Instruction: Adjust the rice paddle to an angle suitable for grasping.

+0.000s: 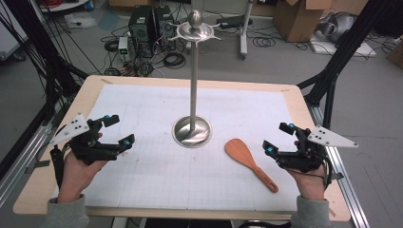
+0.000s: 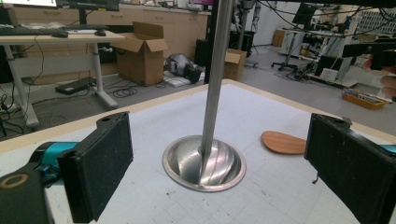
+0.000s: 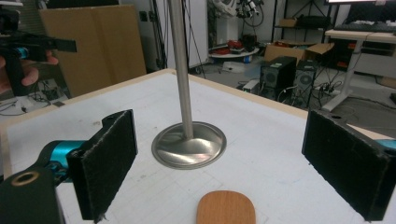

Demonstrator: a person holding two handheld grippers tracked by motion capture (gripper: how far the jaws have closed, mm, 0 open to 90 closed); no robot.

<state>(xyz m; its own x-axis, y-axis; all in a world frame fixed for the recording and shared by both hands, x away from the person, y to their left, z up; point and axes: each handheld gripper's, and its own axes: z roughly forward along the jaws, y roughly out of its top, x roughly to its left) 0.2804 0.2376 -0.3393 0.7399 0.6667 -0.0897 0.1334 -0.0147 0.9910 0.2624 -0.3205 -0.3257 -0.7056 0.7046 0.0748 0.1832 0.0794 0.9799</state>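
Even, bright overhead room light falls on the white mat (image 1: 142, 175), and shadows around the metal stand's dished base (image 1: 192, 131) are faint and short. That base throws soft glare streaks in both gripper views (image 2: 204, 163). The high view is somewhat soft and grainy. Nearest the lens, in front of the base, the black jaw pads blur slightly, and straight lines bow toward the frame edges.

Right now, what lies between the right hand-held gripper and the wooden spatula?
Nothing: in the high view only bare white mat separates the open right hand-held gripper from the spatula, which lies just to its left.
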